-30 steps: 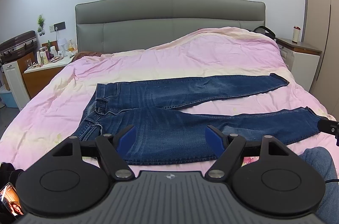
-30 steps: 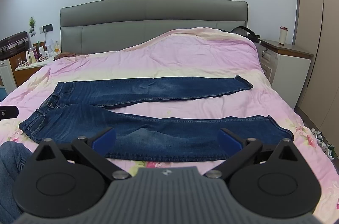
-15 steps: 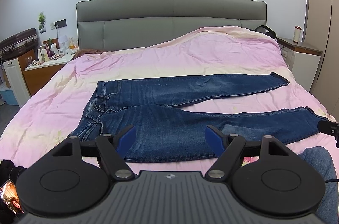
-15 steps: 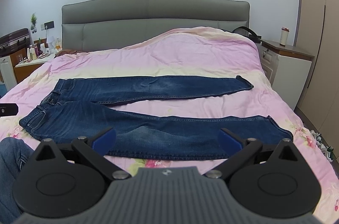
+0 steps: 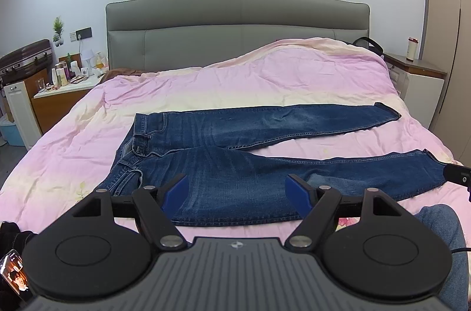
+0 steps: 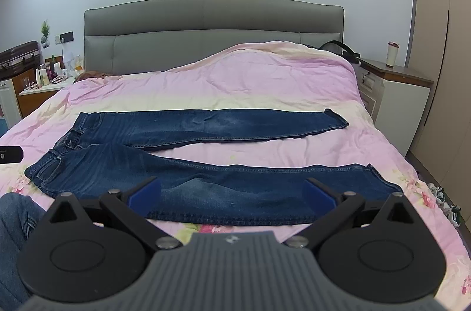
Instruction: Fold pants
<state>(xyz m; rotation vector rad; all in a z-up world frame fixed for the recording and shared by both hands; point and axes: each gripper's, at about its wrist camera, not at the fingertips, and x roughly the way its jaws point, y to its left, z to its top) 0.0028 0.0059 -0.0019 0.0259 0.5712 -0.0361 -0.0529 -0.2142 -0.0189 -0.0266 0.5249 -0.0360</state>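
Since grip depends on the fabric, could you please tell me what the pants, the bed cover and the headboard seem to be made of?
Pants: dark blue denim, matte, judging by the contrast stitching along the seams and the faded patches.
Bed cover: thin woven cloth, probably cotton, pink and cream, softly creased.
Headboard: grey upholstery in smooth panels with a faint sheen, possibly faux leather.

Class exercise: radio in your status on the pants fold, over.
Left hand-held gripper open, empty. Right hand-held gripper open, empty. Jeans flat on the pink duvet, legs apart, unfolded. Nothing on them.
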